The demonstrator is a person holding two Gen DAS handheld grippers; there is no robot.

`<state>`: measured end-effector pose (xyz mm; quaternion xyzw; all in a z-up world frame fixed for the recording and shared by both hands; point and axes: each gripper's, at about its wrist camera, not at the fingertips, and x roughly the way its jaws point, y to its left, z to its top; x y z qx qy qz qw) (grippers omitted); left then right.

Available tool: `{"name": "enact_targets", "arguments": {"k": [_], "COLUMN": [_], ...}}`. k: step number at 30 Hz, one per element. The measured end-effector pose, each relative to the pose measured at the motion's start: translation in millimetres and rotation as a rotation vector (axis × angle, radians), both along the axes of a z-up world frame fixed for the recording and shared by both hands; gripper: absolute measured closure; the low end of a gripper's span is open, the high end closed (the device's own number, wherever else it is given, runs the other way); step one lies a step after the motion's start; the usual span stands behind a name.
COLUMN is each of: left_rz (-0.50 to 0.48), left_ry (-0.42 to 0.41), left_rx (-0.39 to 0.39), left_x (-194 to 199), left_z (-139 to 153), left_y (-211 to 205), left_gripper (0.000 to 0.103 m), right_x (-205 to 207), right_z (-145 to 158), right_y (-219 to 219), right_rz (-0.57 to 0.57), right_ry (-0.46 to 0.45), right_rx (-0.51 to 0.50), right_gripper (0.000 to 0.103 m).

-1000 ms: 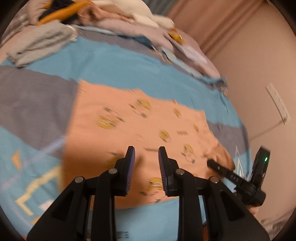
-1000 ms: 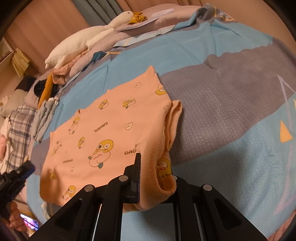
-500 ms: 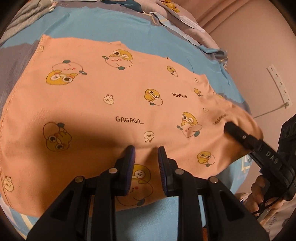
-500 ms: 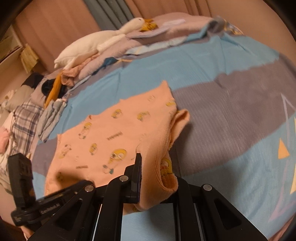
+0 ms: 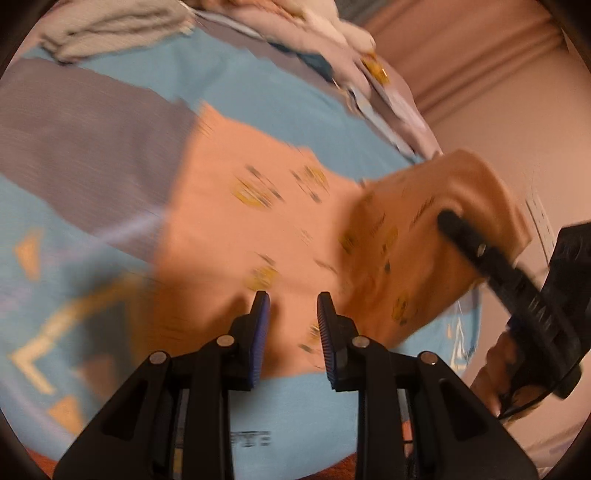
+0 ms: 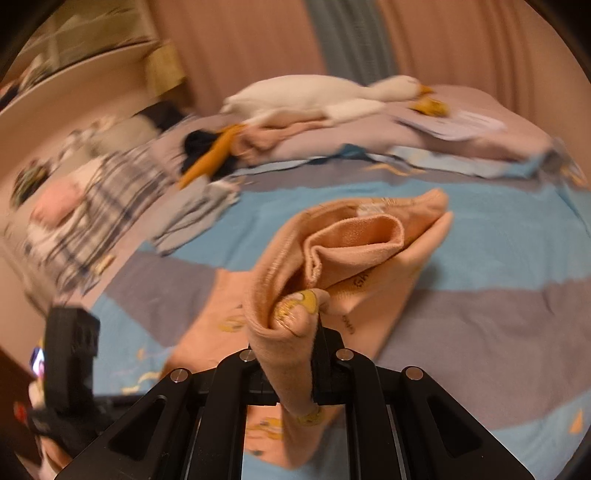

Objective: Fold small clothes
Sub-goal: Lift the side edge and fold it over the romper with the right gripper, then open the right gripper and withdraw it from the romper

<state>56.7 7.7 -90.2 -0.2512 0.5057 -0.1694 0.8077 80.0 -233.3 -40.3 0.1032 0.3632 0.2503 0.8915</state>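
Observation:
A small peach shirt [image 5: 258, 221] printed with yellow ducks lies on the bed. My right gripper [image 6: 295, 369] is shut on the shirt's edge [image 6: 291, 332] and holds that side lifted and bunched above the flat part [image 6: 221, 325]. In the left wrist view the right gripper [image 5: 480, 254] comes in from the right with the lifted fold [image 5: 424, 229] draped over it. My left gripper [image 5: 291, 325] is open and empty, hovering just above the shirt's near edge.
The bedspread [image 5: 110, 110] is blue and grey. Folded grey clothes [image 5: 110, 26] and a clothes pile with a white plush goose [image 6: 314, 96] lie at the far side. A plaid garment [image 6: 85, 206] lies left. A wall [image 5: 498, 129] stands to the right.
My right gripper has lifted the shirt's edge off the bed and carried it over the flat part. My left gripper has pulled back from the shirt and stays open.

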Motion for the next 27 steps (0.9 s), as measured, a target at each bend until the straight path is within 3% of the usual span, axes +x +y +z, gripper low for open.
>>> {"name": "enact_targets", "arguments": {"k": [3, 11, 21, 23, 27], "left_rz": [0.087, 0.149, 0.094, 0.071, 0.034], "left_ry": [-0.033, 0.003, -0.019, -0.021, 0.0], "left_rx": [0.023, -0.02, -0.088, -0.103, -0.157], "left_x": [-4.7, -8.9, 10.8, 16.7, 30.9], "left_z": [7.0, -0.5, 11.2, 11.8, 6.9], "left_y": [29.2, 57.3, 50.8, 48.3, 46.0], "left_gripper": [0.075, 0.073, 0.042, 0.037, 0.032], "right_x": [0.8, -1.1, -5.0, -9.7, -21.0], "right_z": [-5.4, -46.0, -51.6, -50.6, -46.9], "right_y": [26.1, 74.5, 69.1, 63.7, 50.9], "right_rz": [0.086, 0.212, 0.23, 0.244, 0.242], "right_ry": [0.007, 0.118, 0.171, 0.181, 0.174], "right_rx": [-0.017, -0.106, -0.073, -0.053, -0.04], "right_gripper": [0.091, 0.091, 0.091, 0.087, 0.06]}}
